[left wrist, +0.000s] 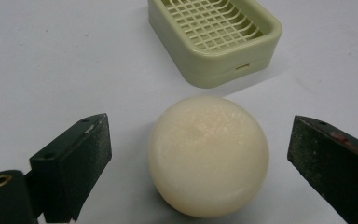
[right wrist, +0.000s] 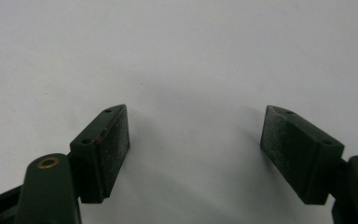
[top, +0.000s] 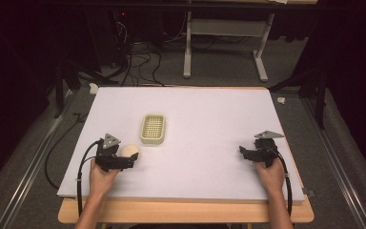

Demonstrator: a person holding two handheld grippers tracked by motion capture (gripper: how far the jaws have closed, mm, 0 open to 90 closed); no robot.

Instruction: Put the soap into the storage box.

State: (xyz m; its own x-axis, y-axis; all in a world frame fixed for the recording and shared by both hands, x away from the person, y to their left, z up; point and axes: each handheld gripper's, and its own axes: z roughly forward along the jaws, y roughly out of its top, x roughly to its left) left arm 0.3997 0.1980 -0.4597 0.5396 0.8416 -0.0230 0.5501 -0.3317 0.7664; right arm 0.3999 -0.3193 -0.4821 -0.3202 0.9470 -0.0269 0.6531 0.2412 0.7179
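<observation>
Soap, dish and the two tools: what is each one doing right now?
Soap: round, lying on the table, between the left tool's open jaws, not squeezed.
Soap dish: upright on the table, nothing in it, apart from the soap.
Left tool: open around the soap.
Right tool: open, holding nothing, over bare table.

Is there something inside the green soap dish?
No. The soap dish holds only its own grid insert. The round soap lies on the table, between the open left hand-held gripper jaws. Below the grid cannot be seen.
</observation>
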